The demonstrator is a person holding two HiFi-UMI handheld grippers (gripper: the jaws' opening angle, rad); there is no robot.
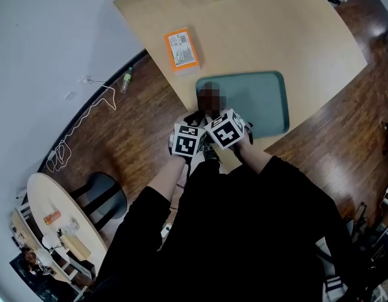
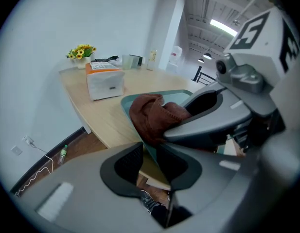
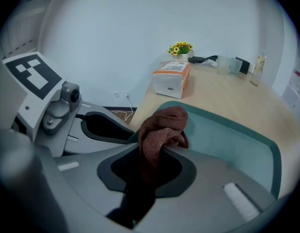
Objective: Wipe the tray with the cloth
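While the left gripper (image 2: 149, 152) is closed on the near rim of the green tray (image 1: 266, 99) at the desk's (image 1: 275, 30) edge, the right gripper (image 3: 150, 154) just beside it is clamped on the brown cloth (image 3: 162, 127). That cloth bunches up over the tray's near corner.

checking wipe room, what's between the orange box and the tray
Only bare table between the orange box and the tray, seen in the head view.

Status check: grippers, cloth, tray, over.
Left gripper clamps tray rim. Right gripper holds cloth at tray's corner. Box beside tray, apart.
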